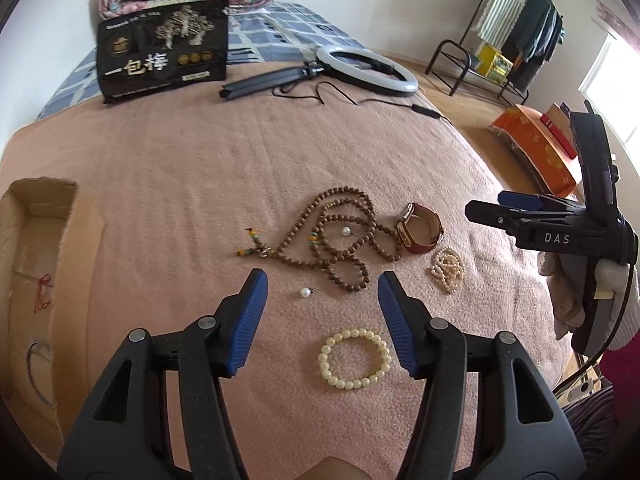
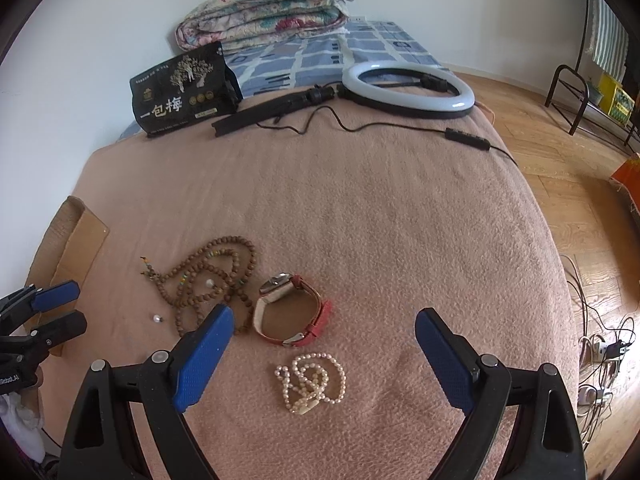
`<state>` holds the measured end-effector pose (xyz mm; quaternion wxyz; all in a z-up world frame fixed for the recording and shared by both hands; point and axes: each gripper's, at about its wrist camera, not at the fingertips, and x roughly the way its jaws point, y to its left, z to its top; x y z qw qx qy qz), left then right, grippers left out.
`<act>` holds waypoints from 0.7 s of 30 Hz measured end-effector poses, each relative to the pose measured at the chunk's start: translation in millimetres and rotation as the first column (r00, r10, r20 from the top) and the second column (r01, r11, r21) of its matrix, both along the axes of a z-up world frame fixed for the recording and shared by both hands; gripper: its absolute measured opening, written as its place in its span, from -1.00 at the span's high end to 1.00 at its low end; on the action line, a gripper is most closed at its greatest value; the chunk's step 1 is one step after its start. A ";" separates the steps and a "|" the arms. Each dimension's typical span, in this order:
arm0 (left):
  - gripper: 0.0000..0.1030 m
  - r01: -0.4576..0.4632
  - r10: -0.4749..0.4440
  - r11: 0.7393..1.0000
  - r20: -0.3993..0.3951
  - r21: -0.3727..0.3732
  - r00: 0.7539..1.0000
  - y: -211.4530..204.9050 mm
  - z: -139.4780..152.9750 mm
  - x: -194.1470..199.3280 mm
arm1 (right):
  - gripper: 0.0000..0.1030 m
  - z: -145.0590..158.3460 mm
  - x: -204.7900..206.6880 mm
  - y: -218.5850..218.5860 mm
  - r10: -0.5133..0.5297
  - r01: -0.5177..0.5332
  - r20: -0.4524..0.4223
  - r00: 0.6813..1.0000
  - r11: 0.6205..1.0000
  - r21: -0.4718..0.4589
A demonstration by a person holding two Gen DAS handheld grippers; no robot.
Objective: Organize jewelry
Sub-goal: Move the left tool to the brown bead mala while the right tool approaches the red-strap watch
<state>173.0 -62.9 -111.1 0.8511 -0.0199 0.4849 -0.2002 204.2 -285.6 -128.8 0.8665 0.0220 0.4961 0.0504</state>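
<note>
On the pink blanket [image 1: 200,184] lies a tangled brown wooden bead necklace [image 1: 340,236] [image 2: 212,280] with a loose pearl [image 1: 346,232] inside its loops. To its right sit a red-strap watch [image 1: 420,228] [image 2: 292,312] and a small pearl necklace [image 1: 448,268] [image 2: 312,384]. A pearl stud [image 1: 306,292] [image 2: 157,319] and a cream bead bracelet [image 1: 354,354] lie closer to me. My left gripper [image 1: 322,280] [image 2: 70,308] hovers open over the bracelet and stud, holding nothing. My right gripper [image 2: 324,314] [image 1: 484,204] stands wide open above the watch and pearl necklace, also holding nothing.
An open cardboard box [image 1: 36,240] [image 2: 68,240] sits at the blanket's left edge. Farther back are a black snack bag [image 1: 164,52], a ring light [image 2: 412,88] with tripod and cable, and a folded quilt [image 2: 264,12]. An orange box [image 1: 536,144] and floor cables [image 2: 600,352] lie to the right.
</note>
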 end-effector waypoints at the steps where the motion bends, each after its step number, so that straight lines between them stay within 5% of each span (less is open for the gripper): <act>1: -0.15 0.011 -0.011 1.000 -0.005 0.005 1.000 -4.5 -2.9 1.7 | -0.82 -2.6 1.6 -1.1 0.000 0.000 -0.006 1.000 1.000 -0.001; 8: -0.15 0.116 -0.114 0.989 -0.024 0.087 0.993 -44.8 -29.8 13.2 | -0.82 -16.3 13.0 -8.0 0.003 -0.004 -0.030 1.000 1.000 -0.019; 21: -0.15 0.125 -0.116 0.978 -0.059 0.170 0.991 -63.2 -69.2 50.2 | -0.82 -35.6 30.3 -12.7 0.017 -0.014 -0.071 0.997 0.999 0.043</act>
